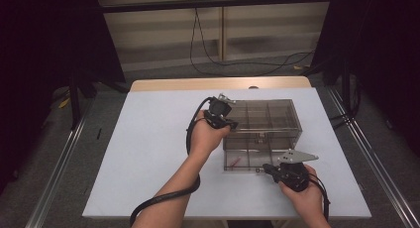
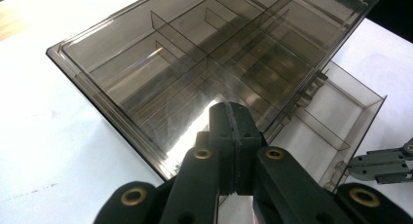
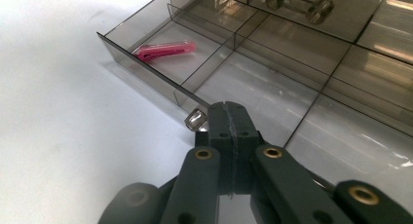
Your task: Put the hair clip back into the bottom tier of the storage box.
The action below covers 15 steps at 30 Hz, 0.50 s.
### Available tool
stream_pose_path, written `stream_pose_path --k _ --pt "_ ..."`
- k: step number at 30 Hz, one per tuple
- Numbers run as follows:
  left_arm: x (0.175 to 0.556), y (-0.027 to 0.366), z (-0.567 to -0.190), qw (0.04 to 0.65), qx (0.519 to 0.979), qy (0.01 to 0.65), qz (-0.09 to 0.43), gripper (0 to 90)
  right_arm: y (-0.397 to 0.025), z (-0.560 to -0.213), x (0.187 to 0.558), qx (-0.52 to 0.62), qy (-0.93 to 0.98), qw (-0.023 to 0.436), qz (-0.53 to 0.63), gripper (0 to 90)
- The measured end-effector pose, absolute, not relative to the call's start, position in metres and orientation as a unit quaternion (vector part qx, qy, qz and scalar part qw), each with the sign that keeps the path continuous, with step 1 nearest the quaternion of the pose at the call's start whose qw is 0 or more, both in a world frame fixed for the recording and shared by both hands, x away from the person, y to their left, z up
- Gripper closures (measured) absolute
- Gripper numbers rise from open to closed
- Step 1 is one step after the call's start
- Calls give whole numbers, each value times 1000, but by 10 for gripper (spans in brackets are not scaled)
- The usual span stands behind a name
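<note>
- A smoky clear plastic drawer box (image 1: 270,120) stands on the white counter (image 1: 148,153), toward its far right part.
- Its lowest drawer (image 1: 242,158) is pulled out toward the person, and dividers split it into compartments.
- A pink clip (image 3: 165,49) lies flat in the drawer's front corner compartment, close to the front wall; in the high view it shows as a small pink streak (image 1: 234,162).
- The left hand-held gripper (image 1: 229,120) rests on the box's top at its near left corner, with its jaws pressed together on nothing; the left gripper view shows the closed tips (image 2: 229,112) against the ribbed lid.
- The right hand-held gripper (image 1: 265,167) sits at the front wall of the open drawer, right of the clip's compartment.
- Its jaws meet (image 3: 226,112) at the drawer's small clear knob (image 3: 196,120), which pokes out just beside the tips; I cannot tell whether the knob is pinched between them.
- A second clear handle (image 3: 297,5) shows on a drawer front higher up.
</note>
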<state>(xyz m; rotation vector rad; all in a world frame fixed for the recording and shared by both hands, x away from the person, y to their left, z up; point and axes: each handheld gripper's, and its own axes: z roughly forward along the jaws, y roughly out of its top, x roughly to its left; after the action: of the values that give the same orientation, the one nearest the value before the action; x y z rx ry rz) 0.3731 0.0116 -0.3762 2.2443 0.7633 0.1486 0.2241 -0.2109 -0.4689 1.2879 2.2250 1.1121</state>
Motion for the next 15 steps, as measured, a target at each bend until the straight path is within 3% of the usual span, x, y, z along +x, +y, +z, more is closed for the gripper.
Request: stream_pose_path --k 15 --pt "373 11 -377 377 874 302 59 900 -205 -470 225 456 781 175 389 900"
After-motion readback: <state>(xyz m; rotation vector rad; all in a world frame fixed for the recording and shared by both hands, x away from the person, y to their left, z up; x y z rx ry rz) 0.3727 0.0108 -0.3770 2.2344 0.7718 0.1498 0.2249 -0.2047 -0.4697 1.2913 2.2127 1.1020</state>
